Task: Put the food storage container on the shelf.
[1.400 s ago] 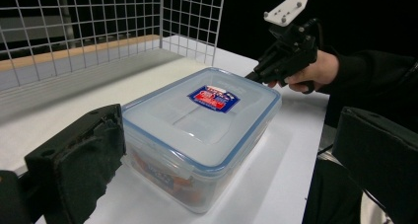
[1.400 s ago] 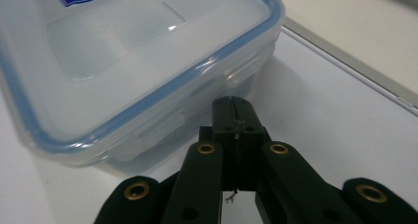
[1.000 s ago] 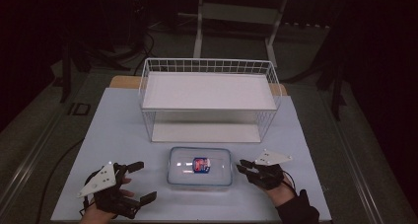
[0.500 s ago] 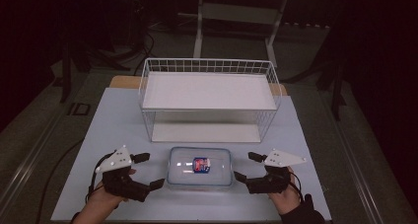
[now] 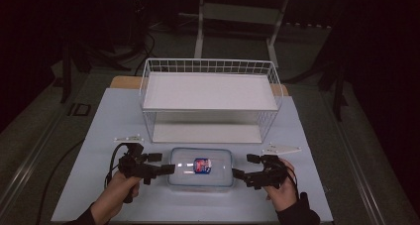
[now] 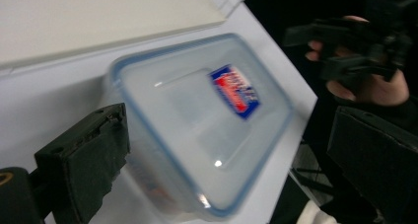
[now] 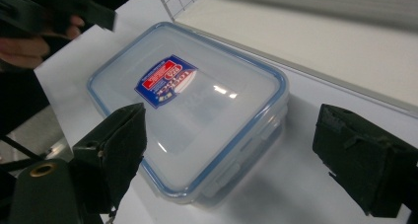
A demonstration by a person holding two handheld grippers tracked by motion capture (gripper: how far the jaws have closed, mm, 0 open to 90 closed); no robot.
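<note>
1. Left gripper point(image 5: 159, 163): jaws spread wide, nothing held, tips just at the left short end of the lidded plastic container point(image 5: 200, 168). In the left gripper view the near jaw sits beside the box wall; contact can't be told.
2. Right gripper point(image 5: 243, 166): jaws also wide, empty, pointed at the container's right end, a small gap between them.
3. Container: clear box, blue-rimmed lid on, red-blue label point(image 5: 201, 165) up, flat on the white table point(image 5: 99, 136) near the front edge, between both grippers.
4. Step, my guess: approach for a two-sided grasp of the box; not gripped yet.
5. Next move likely needs both grippers to close in on the short ends evenly, level, so the box doesn't skid or tip.
6. Farther back: white wire rack point(image 5: 210, 93), two shelves, both bare; possible destination, unsure.
</note>
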